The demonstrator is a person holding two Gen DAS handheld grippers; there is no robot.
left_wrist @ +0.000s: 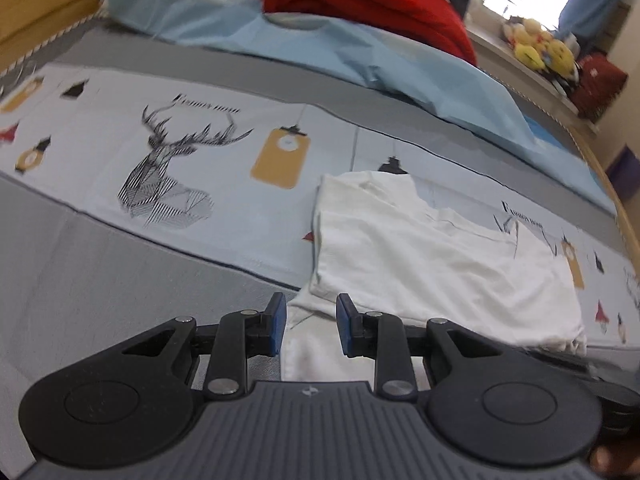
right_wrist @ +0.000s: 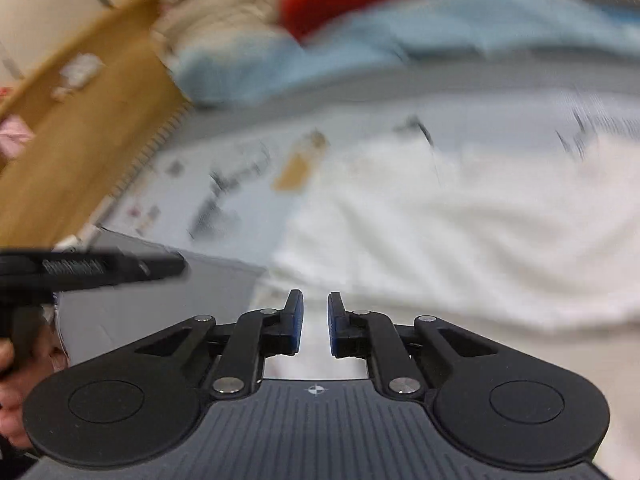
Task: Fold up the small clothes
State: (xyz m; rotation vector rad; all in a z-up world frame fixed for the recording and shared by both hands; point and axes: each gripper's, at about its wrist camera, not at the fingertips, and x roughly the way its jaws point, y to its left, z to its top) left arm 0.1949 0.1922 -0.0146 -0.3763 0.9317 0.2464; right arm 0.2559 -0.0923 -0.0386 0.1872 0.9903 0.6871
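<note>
A white garment [left_wrist: 440,264] lies partly folded on the printed bed sheet [left_wrist: 168,160], right of centre in the left wrist view. My left gripper [left_wrist: 311,320] hovers over the garment's near left corner, open, with nothing pinched between its blue pads. The right wrist view is blurred. In it the same white garment [right_wrist: 460,232] spreads ahead and to the right. My right gripper [right_wrist: 315,320] sits above the garment's near edge, its jaws a narrow gap apart with no cloth between them. The black body of the left tool [right_wrist: 100,268] and a hand [right_wrist: 12,396] show at the left edge.
A light blue quilt [left_wrist: 400,64] and a red blanket [left_wrist: 372,4] are piled along the far side of the bed. The wooden bed frame [left_wrist: 36,0] borders the left end. Plush toys [left_wrist: 540,48] and a dark red bag [left_wrist: 596,80] sit on a ledge beyond.
</note>
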